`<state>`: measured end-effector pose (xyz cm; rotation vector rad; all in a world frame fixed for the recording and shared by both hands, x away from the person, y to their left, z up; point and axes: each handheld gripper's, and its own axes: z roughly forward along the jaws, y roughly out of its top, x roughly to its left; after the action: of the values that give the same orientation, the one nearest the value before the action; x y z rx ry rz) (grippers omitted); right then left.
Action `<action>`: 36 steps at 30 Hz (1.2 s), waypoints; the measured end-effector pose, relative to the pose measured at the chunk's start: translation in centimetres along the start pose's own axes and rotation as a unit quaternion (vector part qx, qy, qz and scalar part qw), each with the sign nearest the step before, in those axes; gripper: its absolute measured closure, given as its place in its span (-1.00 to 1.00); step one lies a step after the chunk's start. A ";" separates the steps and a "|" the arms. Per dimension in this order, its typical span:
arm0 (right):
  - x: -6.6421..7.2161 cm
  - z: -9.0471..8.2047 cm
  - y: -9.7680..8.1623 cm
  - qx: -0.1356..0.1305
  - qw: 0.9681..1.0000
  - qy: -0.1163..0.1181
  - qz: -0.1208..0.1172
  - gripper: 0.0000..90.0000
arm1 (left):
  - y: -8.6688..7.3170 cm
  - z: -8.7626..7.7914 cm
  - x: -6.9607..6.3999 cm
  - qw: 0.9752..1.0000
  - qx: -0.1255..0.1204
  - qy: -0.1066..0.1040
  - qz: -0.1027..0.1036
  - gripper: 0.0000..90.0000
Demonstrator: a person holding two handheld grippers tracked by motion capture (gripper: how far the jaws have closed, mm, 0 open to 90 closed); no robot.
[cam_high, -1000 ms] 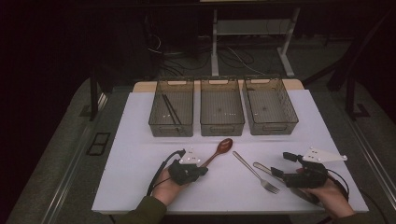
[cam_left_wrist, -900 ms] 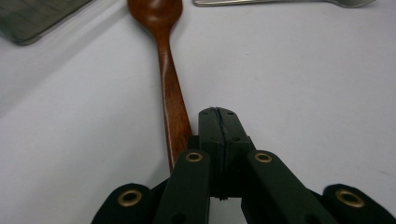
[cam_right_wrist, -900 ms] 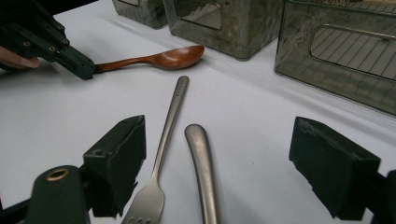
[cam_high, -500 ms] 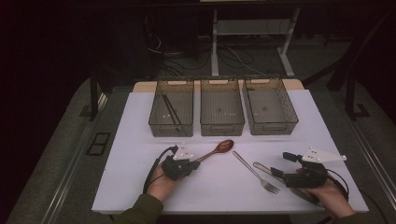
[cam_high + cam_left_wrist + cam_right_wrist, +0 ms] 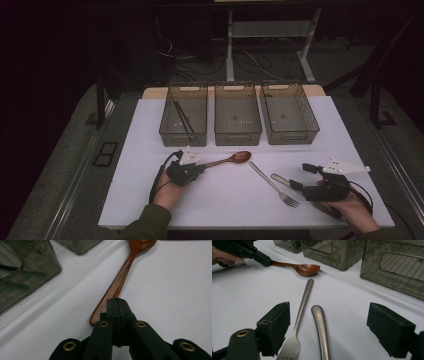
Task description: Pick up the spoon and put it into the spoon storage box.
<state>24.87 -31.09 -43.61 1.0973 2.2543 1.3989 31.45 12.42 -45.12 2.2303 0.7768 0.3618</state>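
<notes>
High view: a white counter (image 5: 150,150) is seen, with three clear bins in a row at its far side.
Left bin (image 5: 183,115): two dark sticks (image 5: 182,117) are held inside it.
Middle bin (image 5: 237,114): it is set just beside the left one.
Right bin (image 5: 288,113): it is set last in the row.
Wooden spoon (image 5: 230,160): it is laid flat near the bins, bowl toward the middle bin.
Fork (image 5: 275,184): it is laid flat between the two hands.
Metal handle (image 5: 320,327): it is laid just beside the fork, between the right jaws.
Left gripper (image 5: 117,306): it is closed, with its tips at the spoon's handle end; a grip on it cannot be told.
Right gripper (image 5: 328,325): its jaws are spread wide, with nothing clamped.
</notes>
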 end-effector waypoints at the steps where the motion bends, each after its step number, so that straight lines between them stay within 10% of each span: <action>1: 0.0 0.0 0.0 0.000 1.000 0.000 0.000 -0.60 | 0.0 0.0 0.2 1.000 -0.001 0.002 -0.003 0.97; 11: 0.1 0.3 -0.1 -0.001 1.000 0.000 -0.007 -0.71 | 0.3 -0.4 0.8 1.000 -0.014 0.003 -0.020 0.90; 25: 0.1 0.3 0.0 -0.002 1.000 -0.008 -0.010 -0.73 | 2.5 -0.6 0.1 0.996 -0.046 -0.080 0.001 0.19; 36: 0.1 0.2 -0.1 -0.004 1.000 -0.006 -0.004 -0.71 | 6.0 1.5 0.1 0.990 -0.076 -0.118 -0.024 -0.07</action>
<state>24.89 -30.93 -43.74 1.0900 2.2403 1.3948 34.78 8.35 -41.79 2.0621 0.6531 0.1239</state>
